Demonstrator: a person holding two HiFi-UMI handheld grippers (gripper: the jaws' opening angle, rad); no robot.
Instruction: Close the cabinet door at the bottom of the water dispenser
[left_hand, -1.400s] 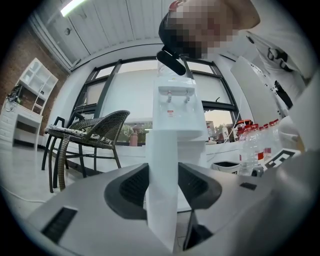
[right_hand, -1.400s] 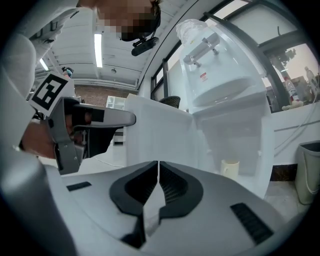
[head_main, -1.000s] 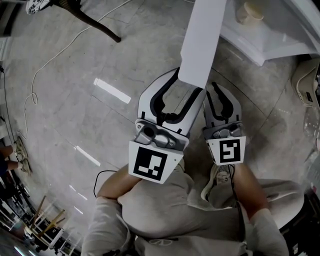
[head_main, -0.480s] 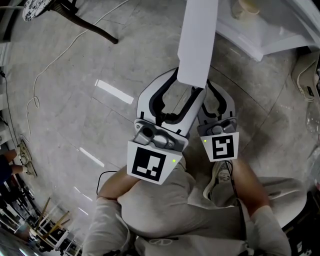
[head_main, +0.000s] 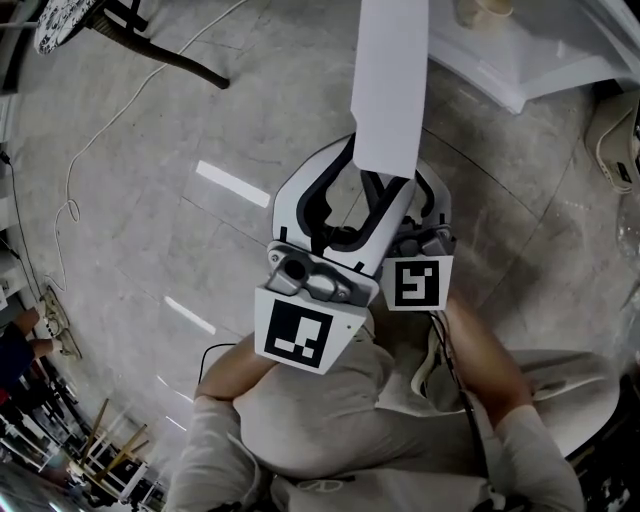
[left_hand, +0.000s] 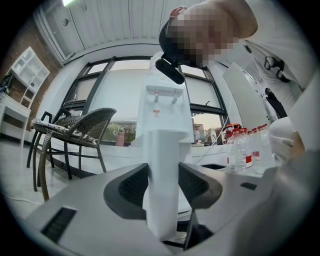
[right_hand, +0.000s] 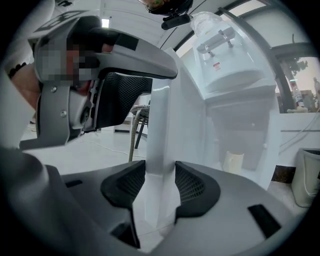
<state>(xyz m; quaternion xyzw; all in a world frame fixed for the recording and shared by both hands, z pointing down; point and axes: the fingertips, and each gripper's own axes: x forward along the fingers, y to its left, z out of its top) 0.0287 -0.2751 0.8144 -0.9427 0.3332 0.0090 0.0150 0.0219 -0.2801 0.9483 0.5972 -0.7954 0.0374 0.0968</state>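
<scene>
The white cabinet door (head_main: 390, 90) stands open, swung out from the water dispenser (left_hand: 164, 100), and I see it edge-on. My left gripper (head_main: 375, 170) is shut on the door's free edge (left_hand: 164, 160), both pads pressed against it. My right gripper (head_main: 405, 195) sits just below the left one. Its jaws are opening and flank the same door edge (right_hand: 162, 130) closely without a clear squeeze. In the right gripper view the dispenser's lower compartment (right_hand: 250, 140) is open, with a cream object (right_hand: 234, 161) inside.
A wicker chair (left_hand: 75, 130) stands to the dispenser's left, and several water bottles (left_hand: 245, 150) to its right. A white cable (head_main: 100, 130) and a dark chair leg (head_main: 170, 55) lie across the tiled floor. A pale bin (right_hand: 306, 175) stands beside the dispenser.
The right gripper has shifted left from beside the door to under the left gripper, and its jaws have widened round the door edge. The left gripper has kept its grip.
</scene>
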